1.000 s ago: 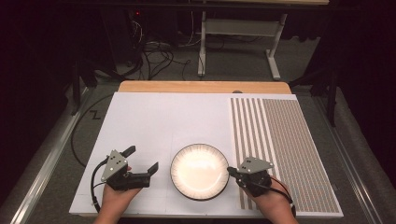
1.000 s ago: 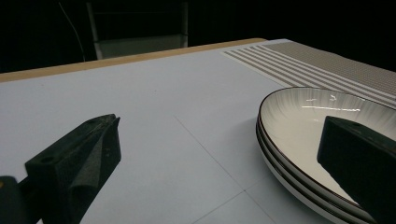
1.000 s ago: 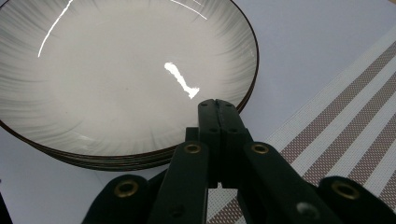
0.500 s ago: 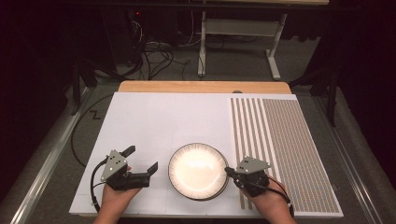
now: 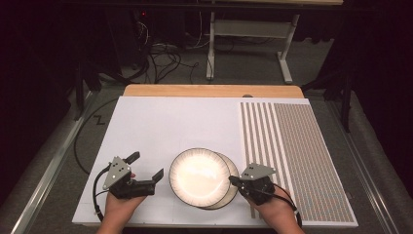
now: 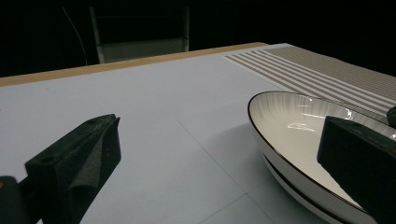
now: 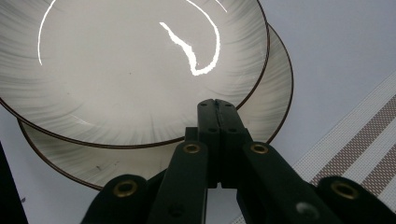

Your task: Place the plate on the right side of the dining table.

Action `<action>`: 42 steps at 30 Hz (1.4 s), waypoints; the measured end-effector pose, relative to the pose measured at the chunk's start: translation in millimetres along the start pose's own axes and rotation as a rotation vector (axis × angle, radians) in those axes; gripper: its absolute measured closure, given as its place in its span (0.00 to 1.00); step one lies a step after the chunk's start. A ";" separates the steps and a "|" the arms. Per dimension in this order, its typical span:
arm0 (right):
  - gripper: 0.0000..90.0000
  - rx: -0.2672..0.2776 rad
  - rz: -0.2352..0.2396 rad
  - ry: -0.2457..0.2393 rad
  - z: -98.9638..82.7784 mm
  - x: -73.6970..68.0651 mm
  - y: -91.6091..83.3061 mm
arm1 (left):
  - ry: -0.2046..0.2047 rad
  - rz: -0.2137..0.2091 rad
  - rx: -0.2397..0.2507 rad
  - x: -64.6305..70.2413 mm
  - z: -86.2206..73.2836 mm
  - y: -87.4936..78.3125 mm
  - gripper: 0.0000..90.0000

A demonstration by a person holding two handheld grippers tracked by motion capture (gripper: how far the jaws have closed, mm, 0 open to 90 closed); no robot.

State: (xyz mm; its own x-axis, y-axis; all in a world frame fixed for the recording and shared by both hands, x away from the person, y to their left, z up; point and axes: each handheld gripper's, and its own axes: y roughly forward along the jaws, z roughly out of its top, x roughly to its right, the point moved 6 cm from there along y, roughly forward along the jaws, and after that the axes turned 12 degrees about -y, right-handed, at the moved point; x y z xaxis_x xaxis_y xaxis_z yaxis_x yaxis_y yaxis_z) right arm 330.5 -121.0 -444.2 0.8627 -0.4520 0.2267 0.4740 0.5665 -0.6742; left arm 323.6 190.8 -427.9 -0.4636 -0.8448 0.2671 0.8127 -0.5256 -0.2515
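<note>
Since the earlier high view, the upper plate (image 5: 199, 176) is sliding off the lower plate (image 5: 227, 195) toward your left, so a crescent of the lower one is now showing at the right and near side; before, the pair was reading as one round dish.

From the high view, both plates are sitting on the white table (image 5: 160, 126) near its front edge, between your two hands. Your left gripper (image 5: 145, 170) is waiting just beside the stack with its fingers spread wide and nothing between them. Your right gripper (image 5: 233, 181) is resting at the right rim of the stack with its fingers clenched together.

Looking along the left gripper view, the upper plate's dark-lined rim (image 6: 280, 158) is lying close to the right finger (image 6: 359, 163), apart from it, while the left finger (image 6: 77, 163) is hanging over bare table.

Looking along the right gripper view, the closed fingertips (image 7: 217, 112) are pressing at the upper plate's edge (image 7: 140, 70), over the lower plate (image 7: 271, 107), pinching nothing.

These are looking like glazed ceramic: stiff, fairly heavy, slick and chippable. You should be taking the upper plate by its raised rim, one finger under the lip and one inside.
</note>
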 end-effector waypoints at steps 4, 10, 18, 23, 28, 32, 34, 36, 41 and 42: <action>1.00 0.002 -0.002 0.012 0.3 1.3 1.2 | -0.004 -0.002 0.006 0.2 1.1 -0.6 0.00; 1.00 0.001 -0.001 0.009 0.7 1.1 2.3 | -0.008 -0.003 0.009 0.2 1.6 -1.0 0.00; 1.00 -0.003 0.011 -0.007 4.7 -4.6 7.8 | -0.027 -0.007 0.021 -1.0 3.6 -2.5 0.00; 1.00 -0.006 0.022 -0.005 7.1 -7.7 11.0 | -0.025 -0.007 0.021 -1.2 4.0 -3.2 0.00; 1.00 -0.003 0.028 -0.003 9.8 -9.9 14.6 | -0.026 -0.008 0.025 -1.6 4.8 -3.8 0.00; 1.00 -0.002 0.033 -0.007 12.3 -11.7 17.0 | -0.039 -0.012 0.034 -1.7 6.8 -5.1 0.00; 1.00 0.001 0.035 -0.012 13.2 -12.4 17.7 | -0.040 -0.014 0.037 -1.6 7.9 -6.1 0.00; 1.00 0.001 0.035 -0.012 13.0 -12.6 17.6 | -0.039 -0.015 0.042 -1.0 8.9 -6.8 0.00; 1.00 0.002 0.033 -0.010 12.6 -12.6 17.6 | -0.041 -0.017 0.043 -1.2 9.6 -7.3 0.00; 1.00 0.002 0.033 -0.010 12.6 -12.6 17.6 | -0.042 -0.017 0.041 -1.2 9.5 -7.2 0.00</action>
State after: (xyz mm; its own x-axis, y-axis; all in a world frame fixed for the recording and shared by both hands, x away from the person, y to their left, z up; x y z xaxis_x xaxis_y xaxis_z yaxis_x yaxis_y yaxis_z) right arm 330.1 -96.6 -450.1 0.8797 -0.4260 0.2115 0.4454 0.5822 -0.6802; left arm 321.7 196.5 -417.6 -0.4628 -0.8305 0.3099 0.8193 -0.5342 -0.2082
